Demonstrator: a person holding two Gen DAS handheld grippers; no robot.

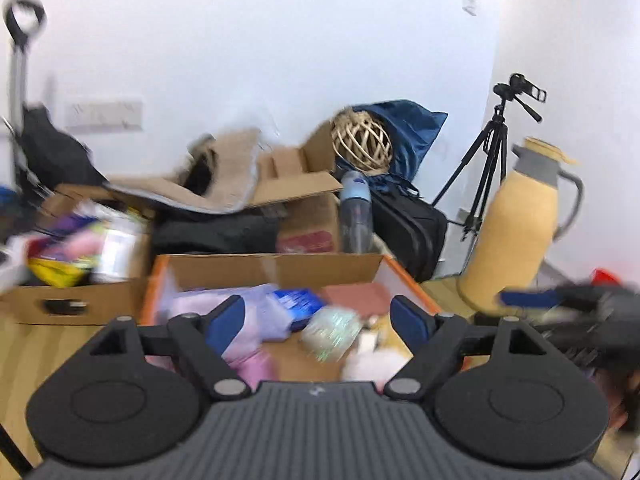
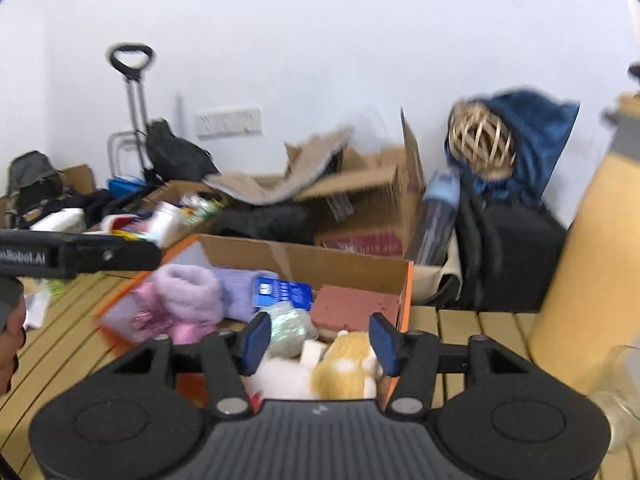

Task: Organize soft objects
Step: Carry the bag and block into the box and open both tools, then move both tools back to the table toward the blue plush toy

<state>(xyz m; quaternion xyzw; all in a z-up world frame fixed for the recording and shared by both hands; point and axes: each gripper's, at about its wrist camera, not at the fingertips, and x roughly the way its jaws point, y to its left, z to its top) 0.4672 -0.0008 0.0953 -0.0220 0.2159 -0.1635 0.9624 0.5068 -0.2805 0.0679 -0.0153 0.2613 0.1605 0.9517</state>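
**Q:** Nearest the lens on each side, what do you see?

**R:** Black housings, then the blue-padded fingers. Those of the left gripper [image 1: 319,318] are spread wide with nothing between the pads. Those of the right gripper [image 2: 321,343] are parted less far, also holding nothing; soft things show in the gap but lie lower, in the box.

**Q:** Start with the biggest things.

**R:** A slatted wooden worktop [image 2: 480,322] carries an orange-edged cardboard box [image 2: 405,300] with its flaps open. To its right stands a tall yellow thermos jug [image 1: 516,232] with a grey collar. Behind the box, against the white wall, are more cartons, a blue cloth [image 1: 412,120] with a woven rattan ball [image 1: 362,142] resting on it, a black bag [image 1: 408,228] and a bottle with a blue cap [image 1: 355,216]. A tripod with a camera [image 1: 492,152] stands far right.

**Q:** And the soft objects?

**R:** All in the box. A lilac fleece piece [image 2: 188,290] lies at the left beside pink fabric [image 2: 154,316]. A terracotta block [image 2: 352,306] sits at the back right, touching a blue packet [image 2: 282,292]. A pale green glittery bundle [image 2: 288,328] is in the middle. Nearest the right gripper are a white plush [image 2: 280,378] and a yellow plush toy [image 2: 344,368], side by side.

**Q:** Is either gripper visible to the other?

**R:** Yes, each shows blurred at the edge of the other's view.
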